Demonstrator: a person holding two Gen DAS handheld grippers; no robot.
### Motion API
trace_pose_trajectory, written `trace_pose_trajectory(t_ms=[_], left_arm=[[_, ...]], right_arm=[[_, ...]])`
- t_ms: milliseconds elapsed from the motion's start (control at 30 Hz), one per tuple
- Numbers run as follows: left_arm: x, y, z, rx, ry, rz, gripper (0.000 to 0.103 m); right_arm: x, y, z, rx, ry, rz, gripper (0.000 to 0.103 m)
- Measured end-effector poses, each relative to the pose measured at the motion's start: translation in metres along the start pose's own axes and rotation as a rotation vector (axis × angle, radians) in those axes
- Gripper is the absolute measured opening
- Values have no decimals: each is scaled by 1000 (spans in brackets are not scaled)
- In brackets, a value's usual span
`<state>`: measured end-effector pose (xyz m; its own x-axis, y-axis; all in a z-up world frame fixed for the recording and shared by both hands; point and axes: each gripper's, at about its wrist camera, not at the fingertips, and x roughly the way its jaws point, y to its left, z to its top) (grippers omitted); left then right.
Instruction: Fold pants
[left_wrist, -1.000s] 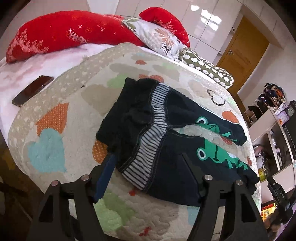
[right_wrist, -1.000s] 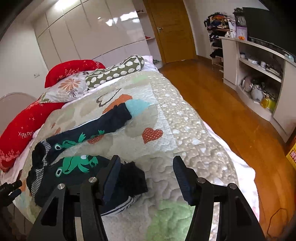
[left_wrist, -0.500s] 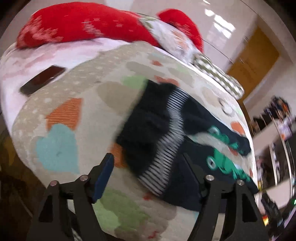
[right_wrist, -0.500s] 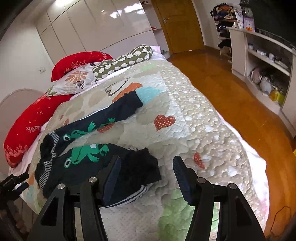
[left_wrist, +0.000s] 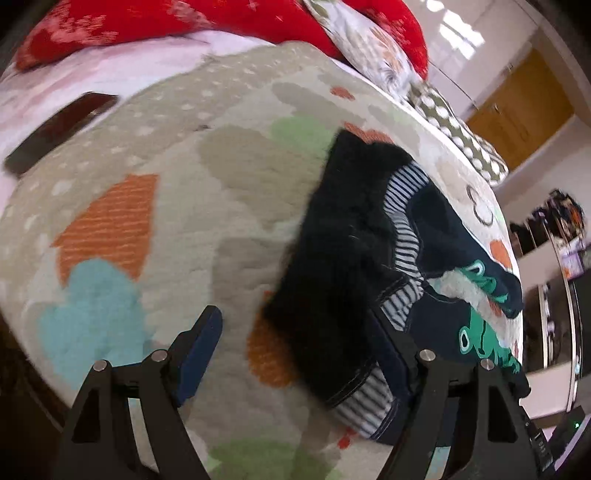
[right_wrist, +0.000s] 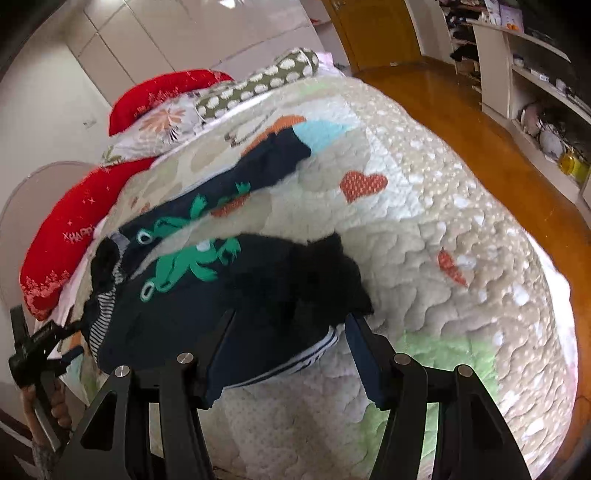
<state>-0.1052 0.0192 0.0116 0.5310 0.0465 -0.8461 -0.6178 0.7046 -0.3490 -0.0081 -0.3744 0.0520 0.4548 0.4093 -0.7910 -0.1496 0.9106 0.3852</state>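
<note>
Small dark navy pants with a striped waistband and green frog prints lie spread on the quilted bed cover. My left gripper is open, its jaws straddling the waist end just above the cloth. In the right wrist view the pants show both legs, one reaching away up the bed. My right gripper is open around the rumpled near cuff with its striped lining. Neither gripper holds anything.
A dark phone lies on the pink sheet at the left. Red pillows, a floral pillow and a dotted bolster line the headboard. Wooden floor and shelves lie beyond the bed's right edge.
Both grippers have dropped closer to the pants. The left one has swung left around the waist end, the right one has closed in on the near cuff. Both stay open.
</note>
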Motion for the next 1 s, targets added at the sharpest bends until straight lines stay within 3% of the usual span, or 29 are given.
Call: trace_pose_trajectory(t_ms=[133,167,200,233,267,300,367,400,567,767,867,933,1000], left_arm=[[10,-17,2,72,-8,39,76],[10,-19,2,82,-13,42,66],[10,-21,2,88,-13,47,34],[11,-21,2,85,4,32,28],[8,-18,3,64,4,16,28],[6,-16,4,52,2,8,28],[0,-8,6,14,3,-24,28],[-1,-5,6,-1,8,-35,28],[-18,11,6,-45,-17,-39,28],[-23,29,2,-83,7,-12,46],[-46,30,-5,-53,-55,42,54],[-63,26,-10,-28,-112,76,67],[-74,19,-12,-1,-145,90,67]], right_arm=[[11,2,-2,19,40,11,63],[16,3,-1,20,54,11,63],[21,4,-1,20,61,8,63],[24,5,0,15,61,4,63],[25,7,1,6,58,1,57],[27,9,3,-9,58,-5,35],[29,10,6,-18,71,-19,16],[28,9,6,-13,73,-1,12],[25,13,3,-25,79,54,10],[30,3,1,21,87,40,14],[15,-5,3,41,57,13,23],[-1,-13,5,64,13,1,25],[-12,-15,8,65,-23,-28,25]])
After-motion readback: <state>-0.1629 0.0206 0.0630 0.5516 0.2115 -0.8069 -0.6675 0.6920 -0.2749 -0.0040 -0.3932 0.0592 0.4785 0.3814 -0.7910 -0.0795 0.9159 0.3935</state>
